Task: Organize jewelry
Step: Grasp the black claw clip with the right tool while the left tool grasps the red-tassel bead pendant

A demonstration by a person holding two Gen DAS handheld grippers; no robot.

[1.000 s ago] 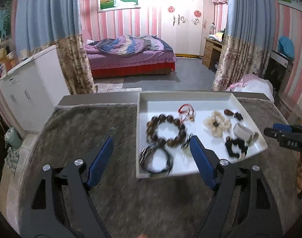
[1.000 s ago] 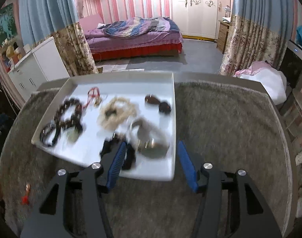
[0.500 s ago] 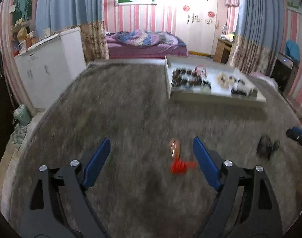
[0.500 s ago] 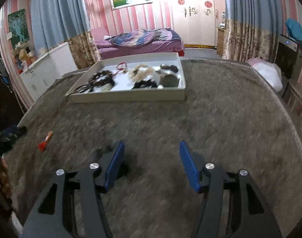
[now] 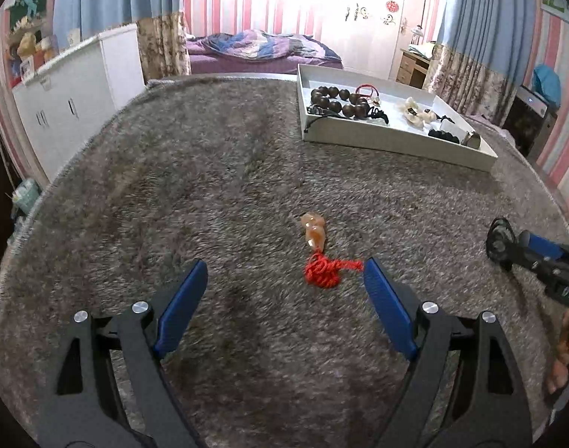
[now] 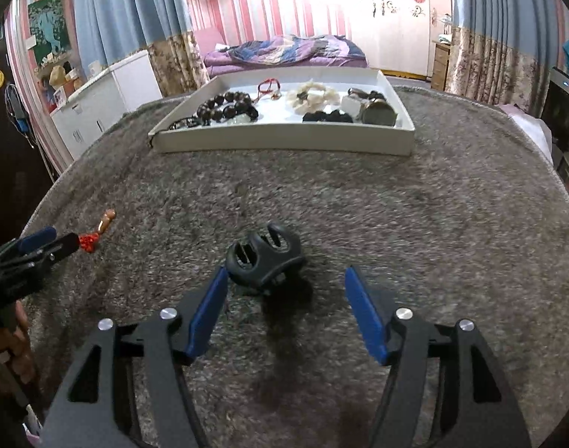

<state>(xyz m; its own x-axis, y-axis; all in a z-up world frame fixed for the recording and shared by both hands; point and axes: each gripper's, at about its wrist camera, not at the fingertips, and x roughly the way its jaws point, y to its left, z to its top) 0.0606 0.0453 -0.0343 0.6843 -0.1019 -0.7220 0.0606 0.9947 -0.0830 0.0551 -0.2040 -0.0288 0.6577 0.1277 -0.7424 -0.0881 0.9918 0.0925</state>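
An orange pendant [image 5: 313, 232] with a bunched red cord [image 5: 323, 271] lies on the grey carpet, just ahead of my open left gripper [image 5: 284, 274], nearer its right finger. It also shows in the right wrist view [image 6: 107, 220]. A black hair claw [image 6: 264, 257] lies just ahead of my open right gripper [image 6: 286, 283], close to its left finger; it also shows in the left wrist view [image 5: 499, 239]. The white tray [image 6: 280, 142] further back holds a dark bead bracelet [image 6: 228, 106], a cream flower piece [image 6: 312, 97] and several other items.
The grey carpet [image 5: 210, 171] covers the table top. A white cabinet [image 5: 71, 93] stands off its left edge. A bed [image 5: 262, 50], a wooden desk and curtains are in the room beyond. The tray also shows in the left wrist view [image 5: 396, 145].
Both grippers pulled back from over the tray and came down low over the carpet. The pendant now lies by the left gripper and the hair claw by the right one.
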